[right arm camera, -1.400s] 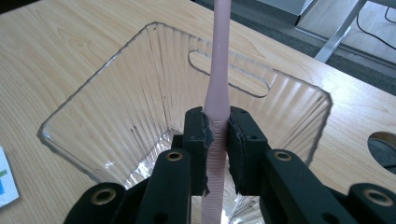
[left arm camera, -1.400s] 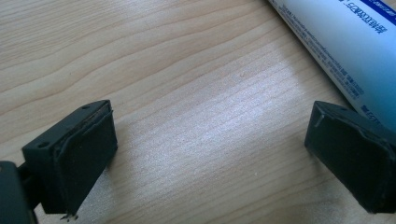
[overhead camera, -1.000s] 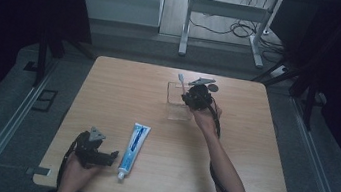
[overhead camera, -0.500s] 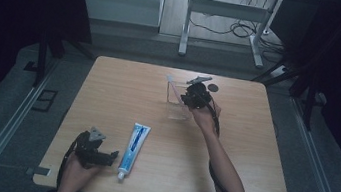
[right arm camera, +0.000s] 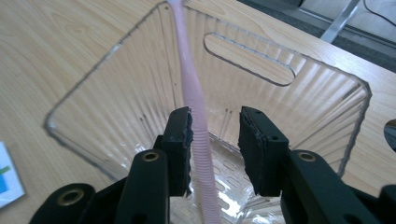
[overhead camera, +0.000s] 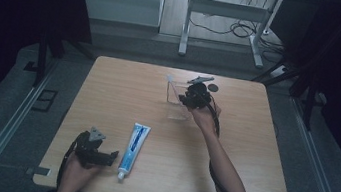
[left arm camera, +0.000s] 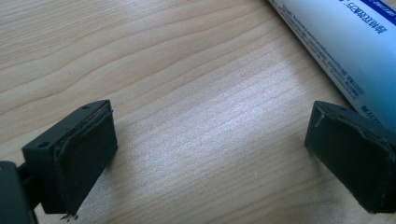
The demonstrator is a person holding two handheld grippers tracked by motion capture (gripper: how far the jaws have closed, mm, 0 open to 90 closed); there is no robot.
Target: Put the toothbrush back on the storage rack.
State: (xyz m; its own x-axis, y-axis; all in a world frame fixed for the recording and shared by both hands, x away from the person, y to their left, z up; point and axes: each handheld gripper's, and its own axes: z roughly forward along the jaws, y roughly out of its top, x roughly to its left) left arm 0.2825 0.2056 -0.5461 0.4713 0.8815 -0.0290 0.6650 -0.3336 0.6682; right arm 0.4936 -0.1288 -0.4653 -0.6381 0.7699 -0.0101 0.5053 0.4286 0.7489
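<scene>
- The left gripper [overhead camera: 110, 157] rests low at the near left corner of the wooden table [overhead camera: 124, 84], held in the person's left hand [overhead camera: 78, 171]. In the left gripper view its two black jaws stand wide apart with only bare wood between them, grasping nothing.
- Just to its right lies a toothpaste tube [overhead camera: 134, 144], white and blue, flat on the table with its cap toward the near edge. In the left gripper view the tube [left arm camera: 345, 51] runs past the right-hand jaw, very close to it; whether they touch I cannot tell.
- Farther right and toward the far side stands a clear ribbed plastic basket [overhead camera: 172, 96] with a slot handle in its wall.
- A pink toothbrush [right arm camera: 194, 100] stands tilted inside the basket [right arm camera: 322, 93], its upper end leaning at the far rim.
- The right gripper [overhead camera: 189, 98] hangs over the basket's opening, pointing down into it. Its jaws have just been opening: the toothbrush handle stands between them, against the left pad, while a clear gap parts it from the right pad, so the grip is released.
- A small dark round thing [overhead camera: 214, 87] lies on the table beyond the right gripper.
</scene>
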